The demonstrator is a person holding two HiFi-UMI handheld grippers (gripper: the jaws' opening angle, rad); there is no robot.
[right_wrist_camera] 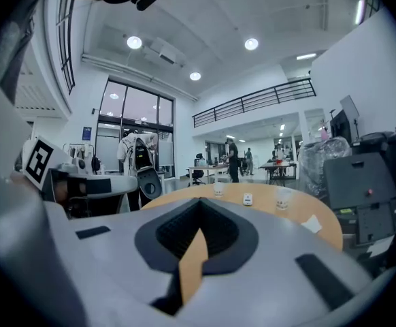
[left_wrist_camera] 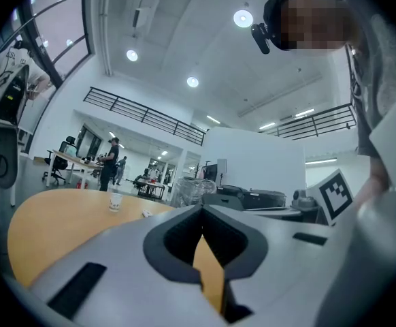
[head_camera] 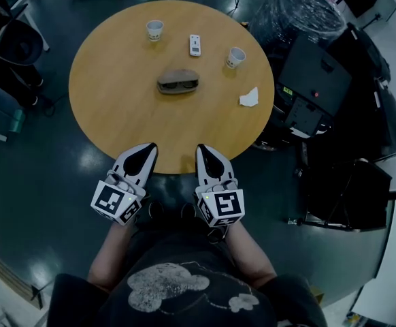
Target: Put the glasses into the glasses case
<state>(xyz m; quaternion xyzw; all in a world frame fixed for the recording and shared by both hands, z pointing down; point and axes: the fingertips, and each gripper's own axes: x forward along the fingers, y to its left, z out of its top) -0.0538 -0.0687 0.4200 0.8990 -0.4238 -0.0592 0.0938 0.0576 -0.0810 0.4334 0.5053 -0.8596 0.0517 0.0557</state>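
Observation:
A grey-brown glasses case [head_camera: 177,82] lies near the middle of the round wooden table [head_camera: 116,114], and dark lenses show on it. I cannot tell whether the glasses lie inside it or on top of it. My left gripper [head_camera: 149,146] and right gripper [head_camera: 202,148] hover side by side at the table's near edge, pointing at the case from well short of it. Both are shut and hold nothing. In the left gripper view the left gripper [left_wrist_camera: 202,210] shows its tips meeting, as does the right gripper [right_wrist_camera: 199,203] in its own view. Neither gripper view shows the case.
On the far half of the table stand two paper cups [head_camera: 155,29] [head_camera: 235,57] with a small white device [head_camera: 194,45] between them. A crumpled white tissue [head_camera: 249,98] lies at the right. Black equipment [head_camera: 314,87] and a chair [head_camera: 348,193] crowd the right side.

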